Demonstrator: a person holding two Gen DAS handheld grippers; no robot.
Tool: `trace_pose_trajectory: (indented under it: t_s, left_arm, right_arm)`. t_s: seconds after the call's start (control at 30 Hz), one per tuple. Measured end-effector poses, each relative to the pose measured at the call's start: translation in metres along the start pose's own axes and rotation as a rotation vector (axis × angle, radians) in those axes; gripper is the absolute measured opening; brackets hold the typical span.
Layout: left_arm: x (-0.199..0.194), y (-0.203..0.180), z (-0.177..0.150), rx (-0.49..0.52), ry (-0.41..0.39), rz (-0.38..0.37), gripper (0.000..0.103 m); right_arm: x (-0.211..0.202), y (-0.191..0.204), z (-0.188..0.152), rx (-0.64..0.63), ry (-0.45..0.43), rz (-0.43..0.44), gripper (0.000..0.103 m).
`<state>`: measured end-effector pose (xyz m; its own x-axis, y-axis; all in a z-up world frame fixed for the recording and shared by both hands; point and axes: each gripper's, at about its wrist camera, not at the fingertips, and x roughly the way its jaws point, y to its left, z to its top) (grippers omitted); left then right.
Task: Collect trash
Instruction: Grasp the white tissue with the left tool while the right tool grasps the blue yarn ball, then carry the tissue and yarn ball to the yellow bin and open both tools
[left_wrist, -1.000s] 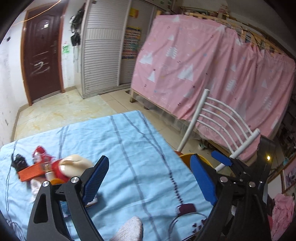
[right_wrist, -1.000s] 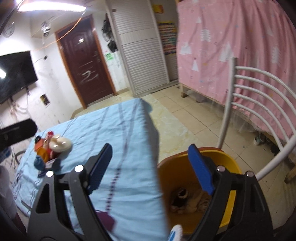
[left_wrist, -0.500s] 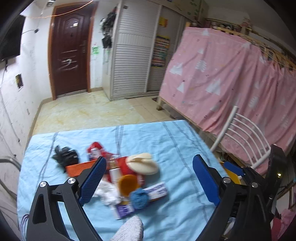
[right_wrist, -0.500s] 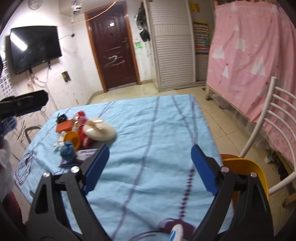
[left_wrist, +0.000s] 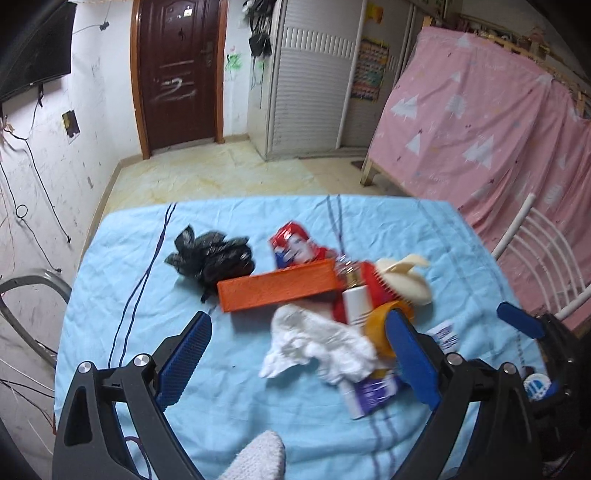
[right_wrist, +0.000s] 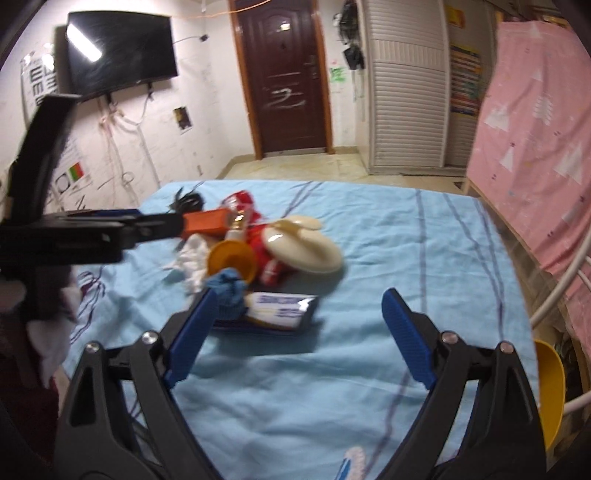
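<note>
Two tongs: left tongs (left_wrist: 295, 354) and right tongs (right_wrist: 297, 338), both with jaws spread wide and nothing between the blue pads.
Counter: covered by a light blue cloth (left_wrist: 258, 413) with dark stripes; it carries all the trash in one heap.
Heap, far side: crumpled black plastic bag (left_wrist: 214, 254) beside a red wrapper (left_wrist: 295, 243); the print on the wrapper is too blurred to read.
Heap, middle: orange box (left_wrist: 277, 286) lying flat, with a white bottle (left_wrist: 356, 304) at its right end.
Heap, near side: crumpled white tissue (left_wrist: 314, 343) touching an orange cup (right_wrist: 231, 260), with a blue crumpled wad (right_wrist: 229, 286) just in front of the cup.
Cream brush: cream-coloured brush (right_wrist: 303, 247) resting on red packaging, at the heap's right.
Lettered packet: flat white and blue packet (right_wrist: 280, 308) nearest the right tongs; it bears blue lettering, smeared and unreadable.
Bin: yellow bin (right_wrist: 550, 387) off the counter's right edge, next to a white chair (left_wrist: 543, 254).
Wall writing: white scribbles on the brown door (right_wrist: 286, 77); an eye chart (right_wrist: 38, 79) hangs beside the television (right_wrist: 118, 55).
</note>
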<state>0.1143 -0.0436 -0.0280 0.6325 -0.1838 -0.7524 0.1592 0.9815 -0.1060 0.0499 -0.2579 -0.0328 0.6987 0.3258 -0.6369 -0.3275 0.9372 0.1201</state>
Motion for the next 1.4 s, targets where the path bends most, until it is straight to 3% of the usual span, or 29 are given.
trace_pose_trajectory:
  t_s: [0.37, 0.43, 0.6, 0.67, 0.7, 0.77, 0.83, 0.87, 1.0, 1.4]
  left_arm:
    - [0.045, 0.013, -0.008, -0.026, 0.093, -0.010, 0.086]
    - [0.049, 0.011, -0.008, -0.010, 0.093, -0.010, 0.084]
    - [0.052, 0.007, -0.009, 0.009, 0.089, -0.034, 0.060]
    - [0.051, 0.002, -0.009, 0.025, 0.087, -0.067, 0.035]
    - [0.050, -0.002, -0.010, 0.040, 0.091, -0.082, 0.029]
    - [0.047, -0.010, -0.012, 0.080, 0.075, -0.053, 0.019]
    - [0.045, -0.011, -0.012, 0.077, 0.068, -0.047, 0.015]
    - [0.043, -0.009, -0.012, 0.063, 0.067, -0.055, 0.013]
    - [0.033, -0.002, -0.013, 0.031, 0.052, -0.082, 0.010]
    - [-0.017, 0.007, -0.012, 0.007, -0.039, -0.065, 0.010]
  right_arm:
    - [0.023, 0.039, 0.000, -0.130, 0.062, 0.008, 0.086]
    - [0.026, 0.040, 0.001, -0.137, 0.070, 0.002, 0.082]
    - [0.034, 0.043, -0.001, -0.157, 0.106, -0.007, 0.064]
    - [0.037, 0.045, -0.002, -0.166, 0.113, -0.008, 0.059]
    - [0.038, 0.045, -0.002, -0.168, 0.118, -0.009, 0.056]
    - [0.041, 0.047, -0.002, -0.176, 0.130, -0.010, 0.036]
    - [0.043, 0.048, -0.003, -0.188, 0.137, -0.007, 0.024]
    - [0.042, 0.050, -0.003, -0.195, 0.133, -0.011, 0.024]
    - [0.038, 0.046, -0.003, -0.182, 0.118, -0.008, 0.024]
    - [0.006, 0.034, 0.002, -0.136, 0.041, -0.002, 0.024]
